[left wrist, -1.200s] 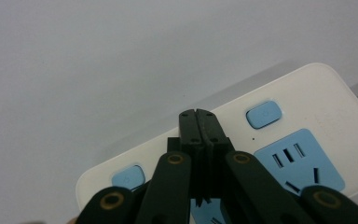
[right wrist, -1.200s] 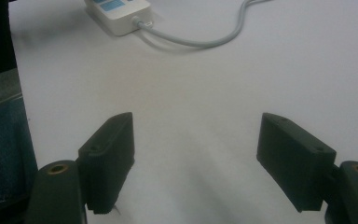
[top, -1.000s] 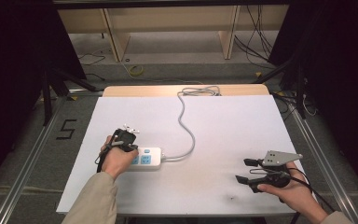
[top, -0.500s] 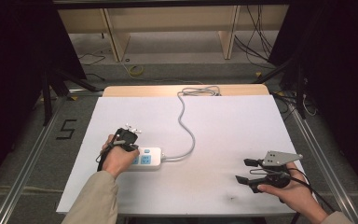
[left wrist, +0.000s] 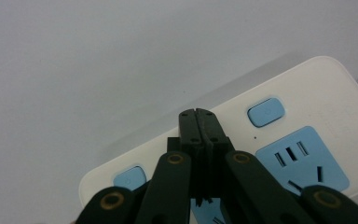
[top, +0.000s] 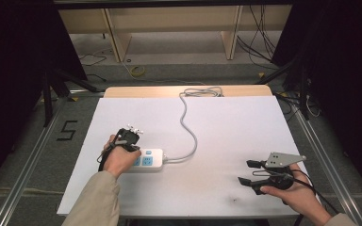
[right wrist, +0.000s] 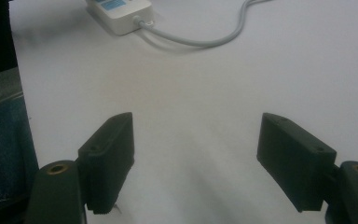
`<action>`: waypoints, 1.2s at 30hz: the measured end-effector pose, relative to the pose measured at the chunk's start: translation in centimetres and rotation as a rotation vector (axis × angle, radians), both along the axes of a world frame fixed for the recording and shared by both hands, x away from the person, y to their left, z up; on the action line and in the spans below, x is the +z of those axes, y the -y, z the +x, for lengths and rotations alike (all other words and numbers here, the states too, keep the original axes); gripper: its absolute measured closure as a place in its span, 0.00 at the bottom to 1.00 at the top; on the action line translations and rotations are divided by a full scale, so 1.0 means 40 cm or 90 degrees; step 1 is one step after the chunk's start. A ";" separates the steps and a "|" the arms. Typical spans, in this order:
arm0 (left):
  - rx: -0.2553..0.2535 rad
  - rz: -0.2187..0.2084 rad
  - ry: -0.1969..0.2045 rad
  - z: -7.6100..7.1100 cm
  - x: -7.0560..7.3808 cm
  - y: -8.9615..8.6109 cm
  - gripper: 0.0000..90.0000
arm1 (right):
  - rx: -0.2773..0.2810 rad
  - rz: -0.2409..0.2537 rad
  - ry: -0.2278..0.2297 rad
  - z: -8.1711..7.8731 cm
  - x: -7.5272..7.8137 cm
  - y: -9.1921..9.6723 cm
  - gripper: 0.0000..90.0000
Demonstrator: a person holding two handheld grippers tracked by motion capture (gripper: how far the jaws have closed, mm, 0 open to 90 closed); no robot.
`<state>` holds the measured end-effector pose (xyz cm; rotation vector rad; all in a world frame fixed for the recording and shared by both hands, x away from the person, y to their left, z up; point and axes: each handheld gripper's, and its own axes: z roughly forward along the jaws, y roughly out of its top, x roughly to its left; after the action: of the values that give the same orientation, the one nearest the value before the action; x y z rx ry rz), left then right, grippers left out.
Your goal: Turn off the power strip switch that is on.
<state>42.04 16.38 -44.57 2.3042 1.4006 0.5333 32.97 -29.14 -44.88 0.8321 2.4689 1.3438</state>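
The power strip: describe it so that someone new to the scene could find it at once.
Start at the white table and follow the grey cable from its far edge toward the person. It ends in the power strip, white with blue sockets and buttons, under the shut left gripper.

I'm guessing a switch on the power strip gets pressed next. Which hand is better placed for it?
Probably the left. Its claw is shut, tip right over the power strip between two blue buttons. The right claw hangs open over bare table, well away.
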 end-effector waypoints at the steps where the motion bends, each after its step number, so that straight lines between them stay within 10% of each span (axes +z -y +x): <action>1: 0.000 0.000 -0.002 0.001 0.000 0.000 1.00 | 0.000 0.000 0.000 0.000 0.000 0.000 0.31; 36: -0.011 0.031 -0.020 0.011 0.005 0.012 1.00 | 0.001 -0.002 0.002 -0.001 -0.001 0.000 0.31</action>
<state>42.46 15.90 -44.36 2.3708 1.3946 0.5348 32.94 -29.14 -44.90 0.8277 2.4695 1.3395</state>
